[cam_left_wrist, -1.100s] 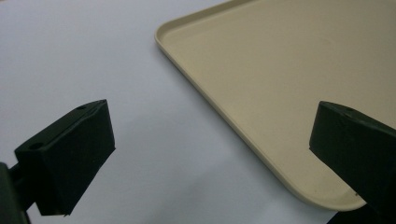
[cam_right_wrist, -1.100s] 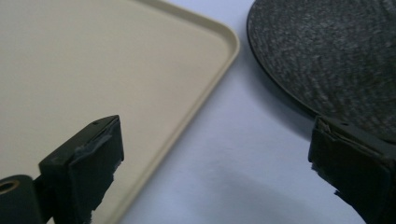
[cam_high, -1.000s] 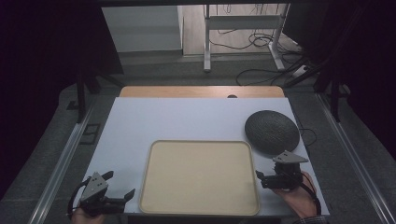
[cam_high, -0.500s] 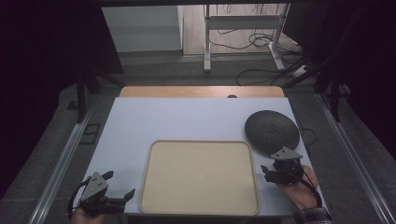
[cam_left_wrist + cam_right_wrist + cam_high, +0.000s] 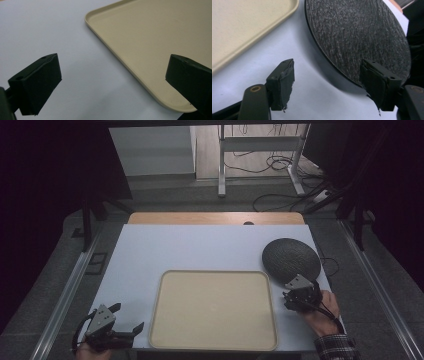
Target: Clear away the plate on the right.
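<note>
A beige tray lies empty at the front middle of the white table. A dark round plate sits at the right, just past the tray's far right corner. My right gripper stands open at the plate's near edge; in the right gripper view its fingertips straddle the plate's rim, one jaw over the plate. My left gripper rests open at the front left, beside the tray's near left corner, with nothing between its jaws.
A brown wooden strip runs along the table's far edge. Cables and a metal stand's legs lie on the floor behind. Grey rails flank the table on both sides.
My right gripper has moved forward and turned toward the dark plate, reaching its near edge. The left gripper has stayed in place.
</note>
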`<action>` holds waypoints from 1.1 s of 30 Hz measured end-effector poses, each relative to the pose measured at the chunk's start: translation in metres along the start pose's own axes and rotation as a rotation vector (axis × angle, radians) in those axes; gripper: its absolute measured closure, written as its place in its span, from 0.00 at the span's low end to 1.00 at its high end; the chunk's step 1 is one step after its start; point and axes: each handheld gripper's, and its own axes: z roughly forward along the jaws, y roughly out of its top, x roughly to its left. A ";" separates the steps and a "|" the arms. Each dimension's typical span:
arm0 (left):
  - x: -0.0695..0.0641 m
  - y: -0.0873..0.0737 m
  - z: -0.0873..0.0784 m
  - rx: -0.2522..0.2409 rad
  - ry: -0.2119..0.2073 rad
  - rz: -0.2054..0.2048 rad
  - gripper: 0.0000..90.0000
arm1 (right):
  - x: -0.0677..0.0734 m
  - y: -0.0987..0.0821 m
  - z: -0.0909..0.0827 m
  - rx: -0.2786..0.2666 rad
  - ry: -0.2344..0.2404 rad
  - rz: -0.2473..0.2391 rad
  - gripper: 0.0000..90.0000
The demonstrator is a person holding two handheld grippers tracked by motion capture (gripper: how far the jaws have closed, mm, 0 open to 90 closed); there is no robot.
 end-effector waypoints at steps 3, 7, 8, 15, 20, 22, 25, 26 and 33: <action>0.000 0.000 0.000 0.001 0.000 0.000 0.00 | 0.001 0.000 0.001 0.000 -0.017 -0.026 0.35; 0.000 0.000 0.000 0.001 0.001 0.001 0.00 | 0.003 0.002 0.004 0.003 -0.061 -0.081 0.38; 0.000 0.000 0.000 0.001 0.001 0.001 0.00 | 0.004 0.003 0.006 0.005 -0.084 -0.109 0.40; 0.000 0.000 0.000 0.001 0.003 0.001 0.00 | 0.009 0.006 0.010 0.005 -0.174 -0.228 0.42; 0.000 0.000 0.000 0.000 0.005 0.001 0.00 | 0.013 0.007 0.015 0.010 -0.209 -0.277 0.43; 0.000 0.000 0.000 0.000 0.006 0.001 0.00 | 0.014 0.008 0.016 0.012 -0.213 -0.291 0.43; 0.001 0.000 -0.001 -0.001 0.008 0.000 0.00 | 0.017 0.009 0.020 0.021 -0.241 -0.345 0.45; 0.001 0.000 -0.001 -0.001 0.008 0.000 0.00 | 0.018 0.009 0.021 0.018 -0.250 -0.362 0.45; 0.000 0.000 0.000 0.002 0.008 0.003 0.00 | 0.024 0.010 0.028 0.021 -0.290 -0.436 0.48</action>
